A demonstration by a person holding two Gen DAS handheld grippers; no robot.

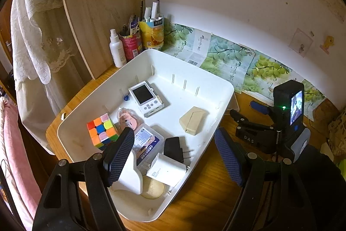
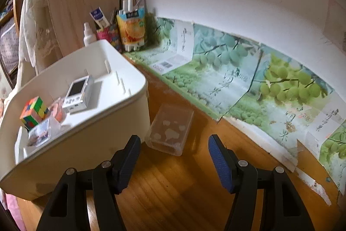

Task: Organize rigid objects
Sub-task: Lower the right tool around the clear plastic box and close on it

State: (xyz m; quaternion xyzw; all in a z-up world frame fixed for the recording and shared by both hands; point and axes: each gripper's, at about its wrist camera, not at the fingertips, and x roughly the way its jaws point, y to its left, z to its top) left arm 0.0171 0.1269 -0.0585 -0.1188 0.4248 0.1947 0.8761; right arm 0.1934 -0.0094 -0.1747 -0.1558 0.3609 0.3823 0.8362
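A white bin [image 1: 190, 73] on the wooden table holds a Rubik's cube [image 1: 101, 130], a white handheld console [image 1: 146, 99], a beige wedge [image 1: 192, 120], a labelled clear case [image 1: 147, 141], a black plug [image 1: 174, 147] and a white charger [image 1: 167, 170]. My left gripper [image 1: 174, 157] is open and straddles the bin's near right wall, its left finger over a white block [image 1: 132, 176]. My right gripper [image 2: 174, 163] is open above the table. A clear plastic box [image 2: 169, 131] lies just ahead of its fingertips, beside the bin [image 2: 86, 140].
Pen holders [image 1: 151, 34] and a spray bottle [image 1: 116, 51] stand in the back corner by a wooden panel [image 1: 97, 3]. Grape-print paper [image 2: 248, 83] lines the wall. A lace cloth [image 1: 32, 40] hangs at the left. The right gripper's body [image 1: 287, 116] hovers right of the bin.
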